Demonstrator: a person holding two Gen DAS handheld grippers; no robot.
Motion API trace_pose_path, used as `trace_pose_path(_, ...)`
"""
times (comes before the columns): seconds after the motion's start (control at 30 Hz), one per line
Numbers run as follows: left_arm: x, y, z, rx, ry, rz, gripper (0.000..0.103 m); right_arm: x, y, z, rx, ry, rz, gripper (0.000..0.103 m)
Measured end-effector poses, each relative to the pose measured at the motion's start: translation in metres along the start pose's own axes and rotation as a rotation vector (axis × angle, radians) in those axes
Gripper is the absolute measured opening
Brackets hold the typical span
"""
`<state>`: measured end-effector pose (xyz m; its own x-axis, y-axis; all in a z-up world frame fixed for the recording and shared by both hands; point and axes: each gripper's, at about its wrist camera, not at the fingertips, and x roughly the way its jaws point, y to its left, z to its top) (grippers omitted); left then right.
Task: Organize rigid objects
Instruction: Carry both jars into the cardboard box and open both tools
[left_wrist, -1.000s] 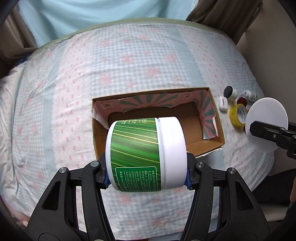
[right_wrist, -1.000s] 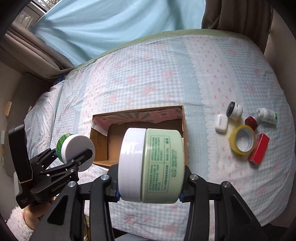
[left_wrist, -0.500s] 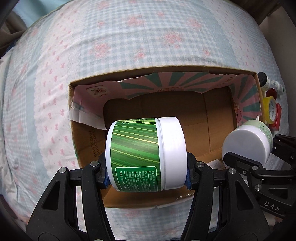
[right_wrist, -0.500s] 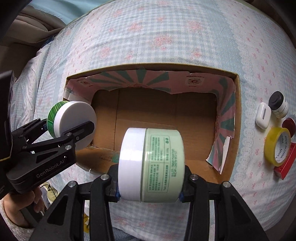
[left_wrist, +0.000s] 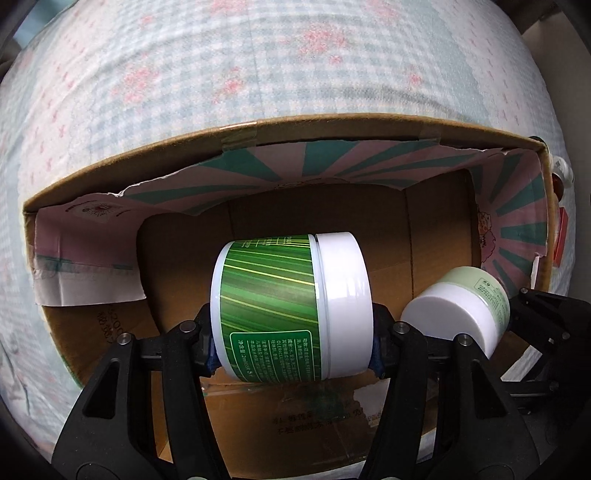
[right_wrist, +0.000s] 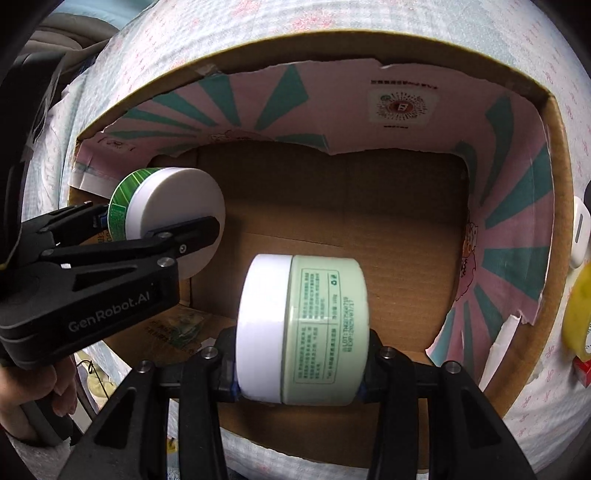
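Two jars hang over an open cardboard box (left_wrist: 461, 133) on a checked bedspread (left_wrist: 258, 74), one in each hand-held claw. The left gripper (left_wrist: 291, 339) has the dark green striped jar (left_wrist: 266, 310) between its jaws, which are opening; the pads look to be at the jar's base and white lid, and it lies on its side above the box floor. The right gripper (right_wrist: 299, 365) is clenched end to end on the pale green jar (right_wrist: 325, 328), also sideways, to the right of the first and inside the box walls. Both jars look like stiff, smooth plastic tubs, likely of moderate weight and slippery on the curved wall, so the flat ends are the safer hold. On its side, either may roll once let go. A roll of yellow tape (right_wrist: 580, 314) lies outside the box at right.
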<state>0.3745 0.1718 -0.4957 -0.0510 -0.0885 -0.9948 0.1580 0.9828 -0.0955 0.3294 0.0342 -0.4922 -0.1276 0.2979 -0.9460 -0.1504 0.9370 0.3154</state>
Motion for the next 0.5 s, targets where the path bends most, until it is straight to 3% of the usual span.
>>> trace_pose_path(0.03,-0.004,-0.001,0.0,0.01,-0.009,0.025,0.074,-0.001,0.003,-0.001,-0.018,-0.007,-0.004,0.042)
trace_pose_path(0.07,-0.01,-0.003,0.001,0.022,-0.023,0.053,0.1,-0.002,0.006,-0.002,-0.034,-0.014,-0.01,0.06)
trace_pose_path(0.13,-0.023,-0.003,-0.002,0.035,-0.074,0.09,0.103,-0.008,0.01,-0.003,-0.039,-0.037,0.004,0.103)
trace_pose_path(0.2,-0.029,-0.002,-0.006,0.036,-0.08,0.099,0.103,-0.012,0.012,-0.008,-0.029,-0.046,0.049,0.103)
trace_pose_path(0.5,-0.065,0.012,-0.023,-0.002,-0.126,0.114,0.103,-0.034,0.016,-0.035,0.017,-0.106,0.042,0.103)
